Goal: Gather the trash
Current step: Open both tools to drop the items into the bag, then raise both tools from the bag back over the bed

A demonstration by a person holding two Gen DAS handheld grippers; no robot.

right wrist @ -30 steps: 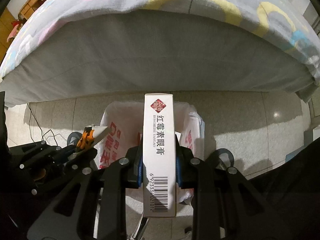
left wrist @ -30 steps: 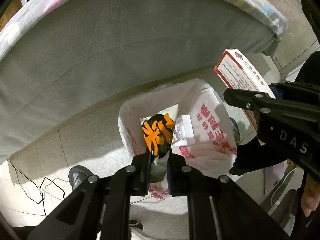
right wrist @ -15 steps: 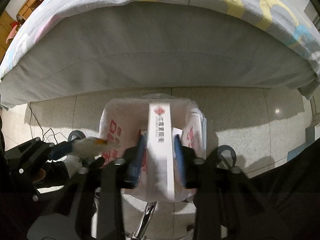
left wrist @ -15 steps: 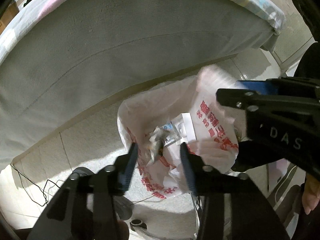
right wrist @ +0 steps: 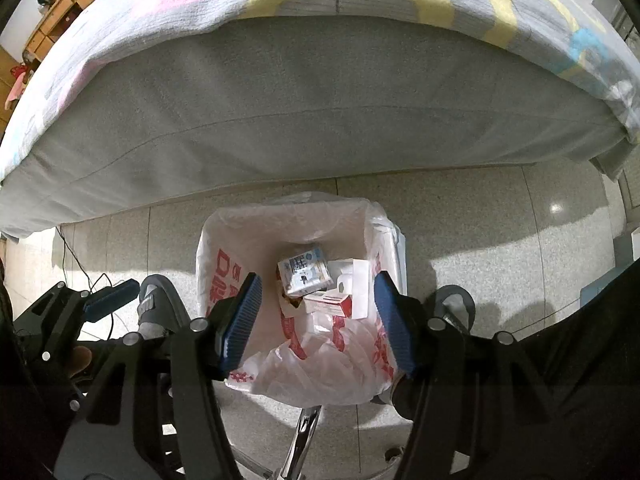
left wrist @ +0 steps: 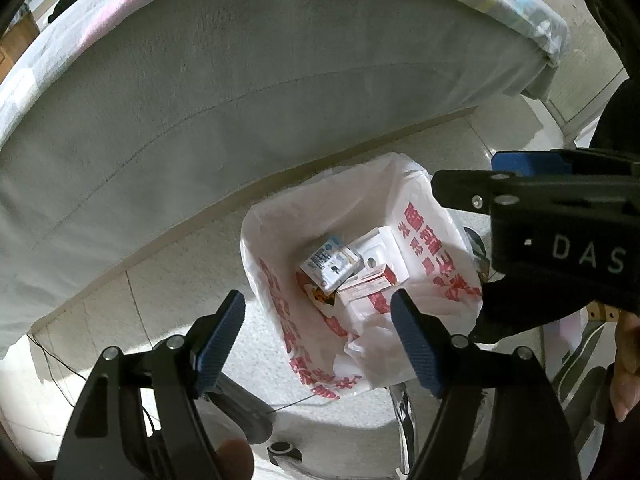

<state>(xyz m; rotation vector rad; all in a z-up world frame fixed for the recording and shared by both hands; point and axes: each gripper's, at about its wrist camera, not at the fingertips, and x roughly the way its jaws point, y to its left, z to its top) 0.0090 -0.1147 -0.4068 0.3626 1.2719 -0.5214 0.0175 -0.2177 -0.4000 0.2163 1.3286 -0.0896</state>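
Left gripper (left wrist: 318, 334): I hold it over the bin, pointing steeply down; its jaws are opening, apart, with nothing between the blue pads (left wrist: 218, 338).
Right gripper (right wrist: 318, 318): I hold it over the same bin, jaws opening and apart, nothing clamped.
Bin (right wrist: 304, 216): stands on the floor just beside the bed, lined with a white bag (left wrist: 436, 240) printed in red.
Trash: lies at the bottom of the bag, a blue-and-white carton (right wrist: 304, 274), a red-and-white box (right wrist: 328, 304) touching it, and a white tray (right wrist: 358, 280) beside both.
Bed (right wrist: 312, 92): grey mattress side fills the upper view.
Floor (right wrist: 480, 216): pale speckled tile.
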